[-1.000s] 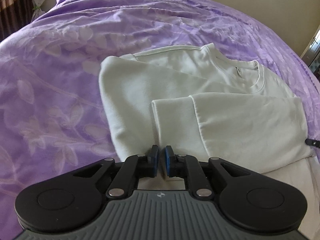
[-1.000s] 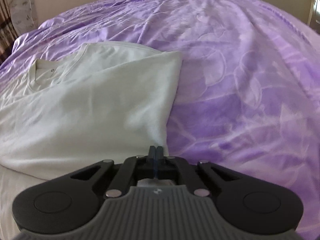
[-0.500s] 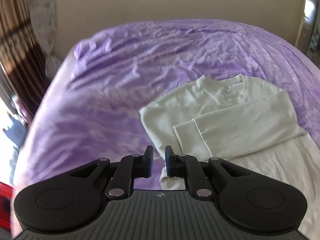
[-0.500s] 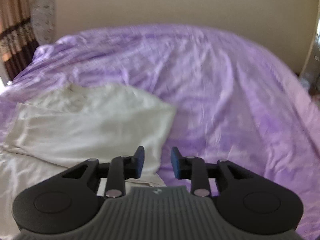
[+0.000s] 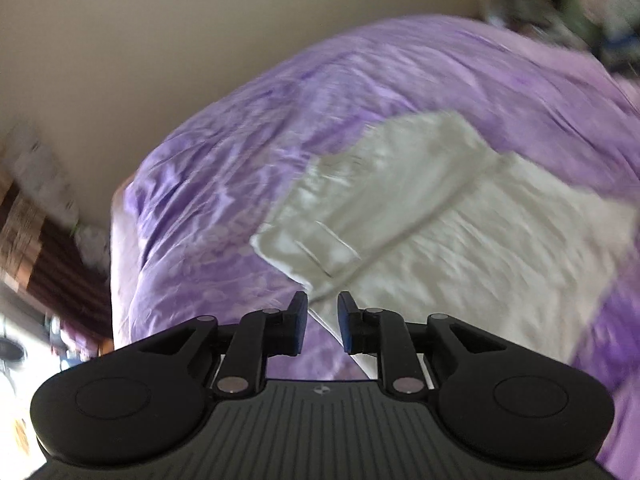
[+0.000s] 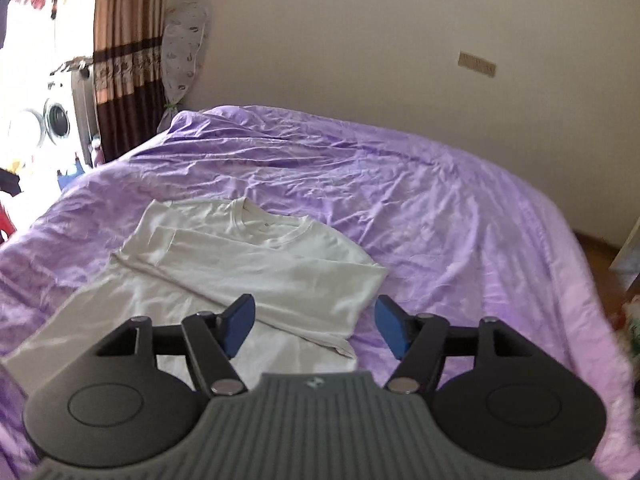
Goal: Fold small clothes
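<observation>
A white long-sleeved shirt (image 6: 248, 264) lies flat on the purple bedspread (image 6: 440, 208), both sleeves folded across its chest, collar toward the far side. It also shows, blurred, in the left wrist view (image 5: 420, 216). My right gripper (image 6: 316, 322) is wide open and empty, raised above the shirt's near right part. My left gripper (image 5: 323, 326) is open by a narrow gap and empty, raised above the shirt's left edge. Neither gripper touches the cloth.
A cream wall (image 6: 360, 40) stands behind the bed. A brown curtain (image 6: 124, 52), a covered fan (image 6: 182, 52) and a washing machine (image 6: 44, 124) are at the left. Wooden floor (image 6: 600, 248) lies right of the bed.
Both grippers let go of the shirt, opened and pulled up and back from it. The right one opened wide. The left view tilted and blurred.
</observation>
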`<control>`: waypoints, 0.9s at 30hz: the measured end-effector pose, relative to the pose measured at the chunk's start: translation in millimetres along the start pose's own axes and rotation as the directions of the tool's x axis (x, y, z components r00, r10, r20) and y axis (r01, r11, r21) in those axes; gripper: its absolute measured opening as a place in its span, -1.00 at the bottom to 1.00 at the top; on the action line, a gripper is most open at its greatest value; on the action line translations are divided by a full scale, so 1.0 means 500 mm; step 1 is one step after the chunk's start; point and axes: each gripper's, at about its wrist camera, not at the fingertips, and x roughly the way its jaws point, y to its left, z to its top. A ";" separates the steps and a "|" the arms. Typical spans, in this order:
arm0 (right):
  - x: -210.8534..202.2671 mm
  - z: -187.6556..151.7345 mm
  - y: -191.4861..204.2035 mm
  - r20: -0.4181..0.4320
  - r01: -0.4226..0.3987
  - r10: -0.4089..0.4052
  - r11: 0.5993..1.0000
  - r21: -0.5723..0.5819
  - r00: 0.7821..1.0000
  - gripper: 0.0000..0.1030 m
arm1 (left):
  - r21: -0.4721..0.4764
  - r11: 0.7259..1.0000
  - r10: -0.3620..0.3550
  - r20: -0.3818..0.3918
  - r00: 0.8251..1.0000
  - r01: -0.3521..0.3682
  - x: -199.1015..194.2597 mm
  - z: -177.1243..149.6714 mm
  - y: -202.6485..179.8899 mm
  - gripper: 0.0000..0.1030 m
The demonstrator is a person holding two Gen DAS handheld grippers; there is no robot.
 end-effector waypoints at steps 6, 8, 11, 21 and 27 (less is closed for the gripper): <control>-0.082 -0.060 0.013 -0.046 -0.004 0.002 0.999 -0.049 0.999 0.24 | 0.214 0.973 -0.073 -0.057 0.996 0.084 0.003 -0.060 -0.101 -0.46; -0.089 -0.092 0.026 -0.057 0.017 -0.021 0.997 -0.074 0.998 0.30 | 0.253 0.957 -0.124 -0.086 0.989 0.142 0.016 -0.083 -0.131 -0.42; -0.073 -0.141 0.055 -0.113 0.017 -0.033 0.991 -0.135 0.993 0.29 | 0.298 0.930 -0.182 -0.139 0.973 0.216 0.037 -0.119 -0.169 -0.18; 0.072 -0.264 0.108 -0.293 -0.050 -0.005 0.982 -0.180 0.956 0.28 | 0.363 0.850 -0.274 -0.314 0.909 0.382 0.126 -0.227 -0.231 0.18; 0.114 -0.287 0.109 -0.326 -0.068 0.019 0.988 -0.140 0.945 0.28 | 0.327 0.842 -0.309 -0.362 0.880 0.430 0.183 -0.252 -0.236 0.34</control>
